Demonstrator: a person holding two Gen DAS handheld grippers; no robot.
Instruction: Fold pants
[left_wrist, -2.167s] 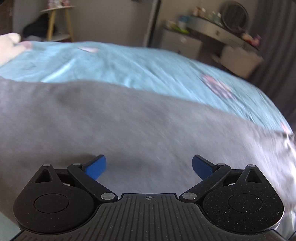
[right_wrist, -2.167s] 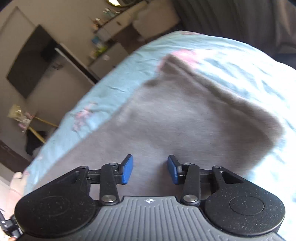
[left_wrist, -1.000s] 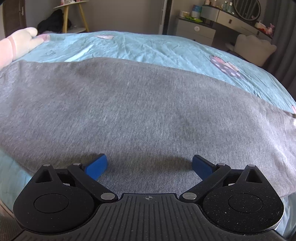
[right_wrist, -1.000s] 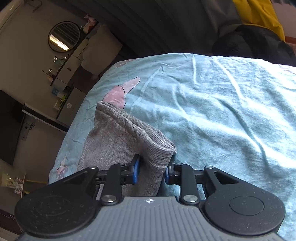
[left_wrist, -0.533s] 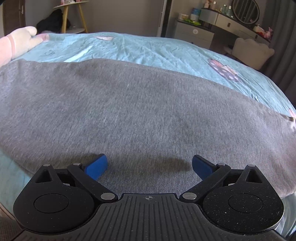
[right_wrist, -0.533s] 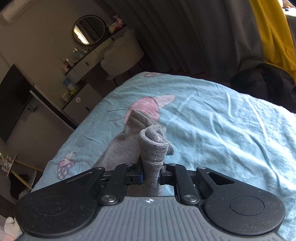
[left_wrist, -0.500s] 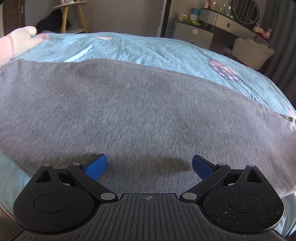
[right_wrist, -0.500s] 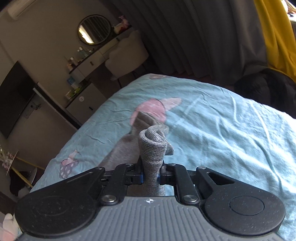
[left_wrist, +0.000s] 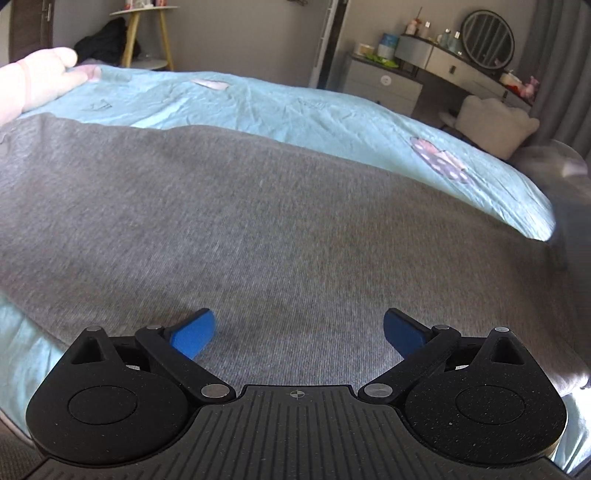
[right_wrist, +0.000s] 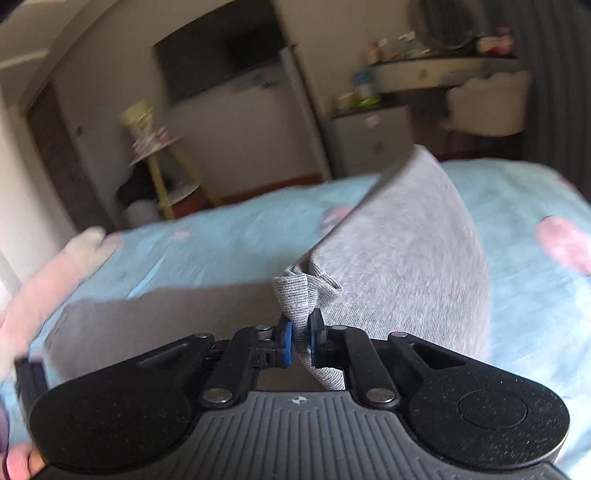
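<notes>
**Grey knit pants: leg end lifted, fold-over under way**

Grey knit pants (left_wrist: 280, 221) lie spread flat across the light-blue bedsheet (left_wrist: 295, 107), covering most of the left wrist view. One end is now off the bed: the right gripper (right_wrist: 300, 338) has its blue pads nearly together, clamped on a bunched cuff-like edge, and the cloth drapes up and away from the jaws in a taut sheet.

What changed:
- 2.2 s ago the right jaws stood apart over flat fabric. By 1.0 s ago they had closed on the hem; now that end is raised.
- The right view has swung from the curtain side toward the wall with the TV and the yellow stool. Heavy motion blur, so it is mid-sweep.
- The left view barely moved over the last second. Only new item is a blurred grey mass at its right edge, probably the lifted end.

Left gripper (left_wrist: 298, 334): jaws wide apart, holding nothing, pads low over the mid-section of the pants. Contact with the cloth can't be judged.

Read: grasp is done and the first lengthwise fold is in progress. Pinch is on a wad, not a flat edge, so the hem may land skewed.
</notes>
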